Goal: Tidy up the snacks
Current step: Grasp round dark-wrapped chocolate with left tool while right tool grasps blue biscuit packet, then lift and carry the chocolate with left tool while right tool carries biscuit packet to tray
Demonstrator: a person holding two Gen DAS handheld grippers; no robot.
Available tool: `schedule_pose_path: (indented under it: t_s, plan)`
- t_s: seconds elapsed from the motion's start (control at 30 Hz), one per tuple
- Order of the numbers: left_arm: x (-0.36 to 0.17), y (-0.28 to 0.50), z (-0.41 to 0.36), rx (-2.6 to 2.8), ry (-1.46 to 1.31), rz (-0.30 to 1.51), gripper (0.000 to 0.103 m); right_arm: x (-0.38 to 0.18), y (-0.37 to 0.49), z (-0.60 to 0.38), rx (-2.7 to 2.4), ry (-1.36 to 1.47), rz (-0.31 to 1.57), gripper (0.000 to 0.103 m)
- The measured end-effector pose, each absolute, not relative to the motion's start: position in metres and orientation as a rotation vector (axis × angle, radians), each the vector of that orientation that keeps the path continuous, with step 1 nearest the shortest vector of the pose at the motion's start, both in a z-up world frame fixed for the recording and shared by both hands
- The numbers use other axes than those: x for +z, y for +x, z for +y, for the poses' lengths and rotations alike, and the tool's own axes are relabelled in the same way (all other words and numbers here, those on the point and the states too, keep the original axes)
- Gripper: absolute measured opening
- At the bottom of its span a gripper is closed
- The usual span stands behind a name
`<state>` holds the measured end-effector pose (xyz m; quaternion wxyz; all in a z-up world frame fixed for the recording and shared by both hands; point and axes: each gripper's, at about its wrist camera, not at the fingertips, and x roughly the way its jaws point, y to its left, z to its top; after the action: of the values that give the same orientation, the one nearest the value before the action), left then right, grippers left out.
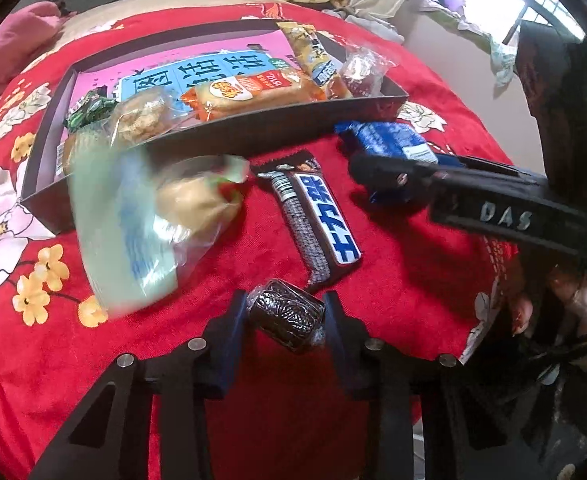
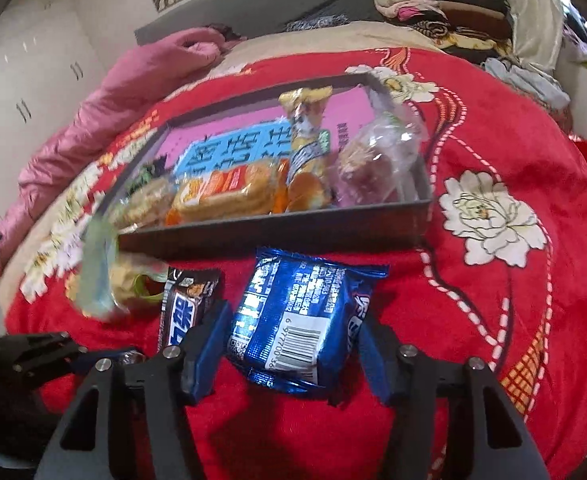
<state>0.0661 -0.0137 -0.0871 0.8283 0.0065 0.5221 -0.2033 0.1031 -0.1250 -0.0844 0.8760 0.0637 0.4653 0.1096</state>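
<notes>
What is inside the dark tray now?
In the dark tray: an orange bread pack, a yellow pack, clear-wrapped pastries, a green wrapper. They partly cover its pink printed bottom.

Black gripper frames with silver screws, blue-padded fingers, white "DAS" lettering

That pale green bag just left of my left tongs is pure smear, can't read its print. Same bag is blurry past my right tongs too. The blue packet is half hidden behind my right tongs. The tray's snacks ahead are too fuzzy to read.
</notes>
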Motion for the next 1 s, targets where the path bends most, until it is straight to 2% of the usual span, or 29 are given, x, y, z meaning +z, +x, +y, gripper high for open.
schedule_pose_path:
  t_s: [0.23,0.57,1.0]
  plan:
    - [-0.066,0.059,-0.002,-0.431,-0.016,1.068,0.038,-0.058,0.095,-0.131,0.283,0.187,0.862,0.06]
    - [-0.033,0.058,0.018,-0.378,-0.068,0.969,0.038,-0.047,0.089,-0.114,0.359,0.14,0.813,0.06]
    - [-0.015,0.067,0.056,-0.268,-0.15,0.903,0.038,-0.034,0.087,-0.119,0.346,0.122,0.748,0.06]
